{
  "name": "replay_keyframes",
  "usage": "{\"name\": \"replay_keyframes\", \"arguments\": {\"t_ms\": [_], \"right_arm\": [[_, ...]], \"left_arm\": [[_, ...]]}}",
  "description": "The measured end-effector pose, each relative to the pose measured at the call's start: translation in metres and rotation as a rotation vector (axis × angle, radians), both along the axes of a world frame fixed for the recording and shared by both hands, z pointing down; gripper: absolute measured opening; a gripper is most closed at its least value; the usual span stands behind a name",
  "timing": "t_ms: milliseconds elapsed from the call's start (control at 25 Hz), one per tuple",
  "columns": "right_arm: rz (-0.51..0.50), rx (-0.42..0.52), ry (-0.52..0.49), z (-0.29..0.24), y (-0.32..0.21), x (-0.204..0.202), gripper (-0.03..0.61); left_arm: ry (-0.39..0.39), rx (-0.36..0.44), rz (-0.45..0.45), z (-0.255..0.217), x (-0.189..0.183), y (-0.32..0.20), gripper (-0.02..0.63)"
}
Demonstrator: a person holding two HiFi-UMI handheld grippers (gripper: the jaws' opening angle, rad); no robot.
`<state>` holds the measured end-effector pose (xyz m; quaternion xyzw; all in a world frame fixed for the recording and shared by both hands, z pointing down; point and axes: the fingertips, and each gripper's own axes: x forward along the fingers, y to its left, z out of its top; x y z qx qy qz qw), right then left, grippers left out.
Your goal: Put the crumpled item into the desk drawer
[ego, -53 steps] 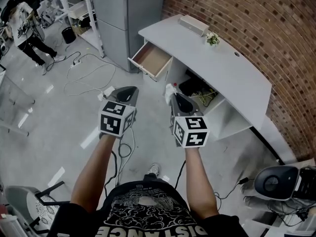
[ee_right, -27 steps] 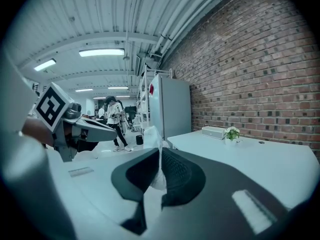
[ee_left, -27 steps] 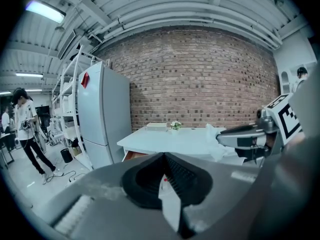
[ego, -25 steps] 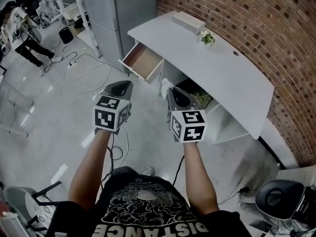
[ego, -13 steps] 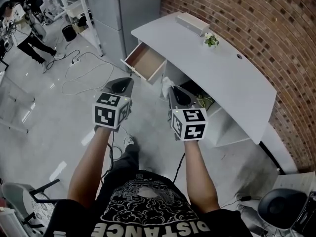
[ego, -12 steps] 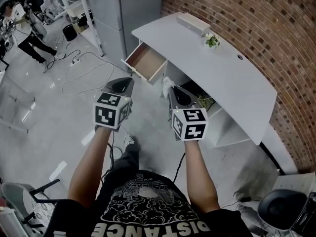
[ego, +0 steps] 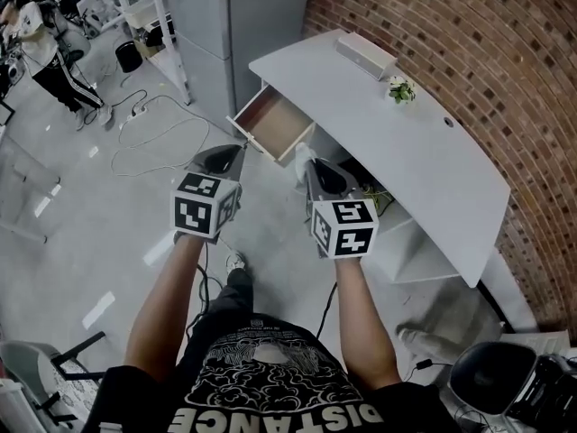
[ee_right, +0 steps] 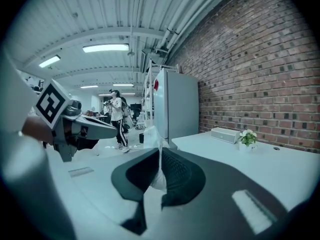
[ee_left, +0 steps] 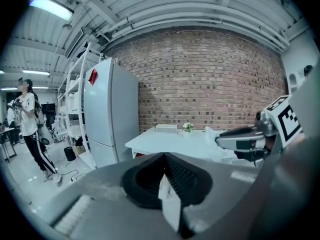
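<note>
Two grippers over floor, drawer open ahead.
Brick wall runs behind the tabletop; grey fridge stands off its left end. Drawer hangs open at tabletop's left front, brown inside. Long white box lies on tabletop's far edge by the wall. L gripper: jaws together, nothing btwn them, held near drawer's front but apart from it. R gripper: jaws clamped tight on crumpled item. Small plant sits just right of the box. Item is white, sticks up past R jaw tips, in the air just beside drawer's right front corner, not inside it.
</note>
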<state>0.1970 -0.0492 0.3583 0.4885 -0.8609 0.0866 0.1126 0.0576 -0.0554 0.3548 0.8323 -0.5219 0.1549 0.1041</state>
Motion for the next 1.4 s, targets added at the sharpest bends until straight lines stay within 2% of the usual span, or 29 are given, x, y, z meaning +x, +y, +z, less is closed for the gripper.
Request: {"name": "replay_keyframes", "arguments": {"t_ms": [440, 880, 1400], "right_arm": [[0.004, -0.04, 0.027, 0.005, -0.079, -0.046, 0.018], [0.03, -0.057, 0.04, 0.004, -0.157, -0.085, 0.018], [0.04, -0.096, 0.072, 0.018, -0.218, -0.12, 0.017]], "left_arm": [[0.034, -0.038, -0.015, 0.009, -0.053, -0.077, 0.0], [0.05, -0.065, 0.026, 0.018, -0.085, -0.153, 0.0], [0.072, -0.105, 0.035, 0.035, -0.122, -0.215, 0.0]]}}
